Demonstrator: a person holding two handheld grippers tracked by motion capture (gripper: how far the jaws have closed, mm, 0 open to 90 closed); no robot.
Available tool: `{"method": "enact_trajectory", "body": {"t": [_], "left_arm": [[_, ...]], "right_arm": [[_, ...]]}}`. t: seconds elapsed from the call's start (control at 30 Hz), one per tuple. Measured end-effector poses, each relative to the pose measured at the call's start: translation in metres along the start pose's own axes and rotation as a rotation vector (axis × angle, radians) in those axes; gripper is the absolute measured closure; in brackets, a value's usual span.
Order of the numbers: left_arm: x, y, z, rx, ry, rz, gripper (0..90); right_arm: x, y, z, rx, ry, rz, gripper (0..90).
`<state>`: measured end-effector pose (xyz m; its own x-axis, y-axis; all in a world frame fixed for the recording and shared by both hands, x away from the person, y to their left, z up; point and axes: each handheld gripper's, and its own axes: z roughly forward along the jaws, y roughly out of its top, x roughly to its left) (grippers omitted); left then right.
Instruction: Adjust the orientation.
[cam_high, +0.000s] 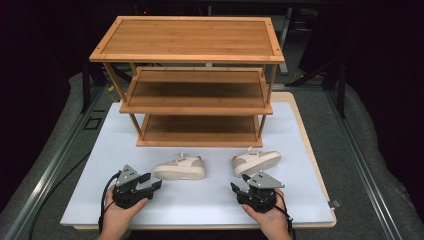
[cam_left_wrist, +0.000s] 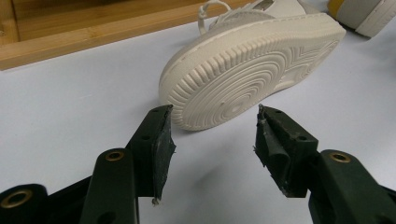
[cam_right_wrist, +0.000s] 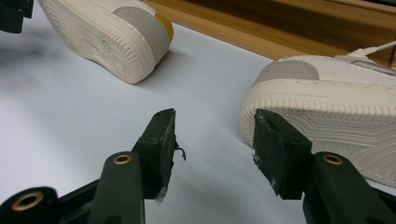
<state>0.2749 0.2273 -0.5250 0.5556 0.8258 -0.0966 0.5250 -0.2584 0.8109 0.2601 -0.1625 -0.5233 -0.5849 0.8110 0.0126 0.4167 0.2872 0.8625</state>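
Standing empty, the wooden rack; both shoes lie outside.

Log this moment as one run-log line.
left gripper: open, near left cream shoe lying on its side | right gripper: open, near right cream shoe | three-tier bamboo rack: empty

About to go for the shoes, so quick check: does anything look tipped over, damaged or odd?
Yes. Both shoes lie tipped on their sides on the white mat, soles toward the person: the left shoe and the right shoe. The pads of the left hand-held gripper look frayed at the edges.
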Motion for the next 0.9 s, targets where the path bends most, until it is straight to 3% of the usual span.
{"method": "enact_trajectory", "body": {"t": [0.23,0.33,0.43,0.53,0.73,0.9], "left_arm": [[0.000,-0.001,-0.001,0.014,-0.005,-0.011,47.6],[0.002,0.001,-0.002,0.001,0.000,-0.034,48.4],[0.003,0.003,-0.004,-0.013,-0.011,-0.050,48.9],[0.003,0.011,-0.008,-0.031,-0.029,-0.079,49.8],[0.001,0.036,-0.009,-0.063,-0.040,-0.069,50.7],[0.000,0.053,0.002,-0.070,-0.028,-0.067,48.3]], "right_arm": [[0.000,0.002,0.000,-0.023,0.010,0.009,47.6],[0.000,0.003,-0.004,-0.032,-0.030,-0.002,47.8],[-0.002,0.003,-0.005,-0.017,-0.040,0.012,47.4],[-0.004,0.002,-0.005,-0.015,-0.021,0.038,44.5],[-0.001,0.002,-0.003,-0.011,-0.011,0.033,43.6],[0.000,0.002,-0.003,-0.012,-0.011,0.029,41.7]]}}
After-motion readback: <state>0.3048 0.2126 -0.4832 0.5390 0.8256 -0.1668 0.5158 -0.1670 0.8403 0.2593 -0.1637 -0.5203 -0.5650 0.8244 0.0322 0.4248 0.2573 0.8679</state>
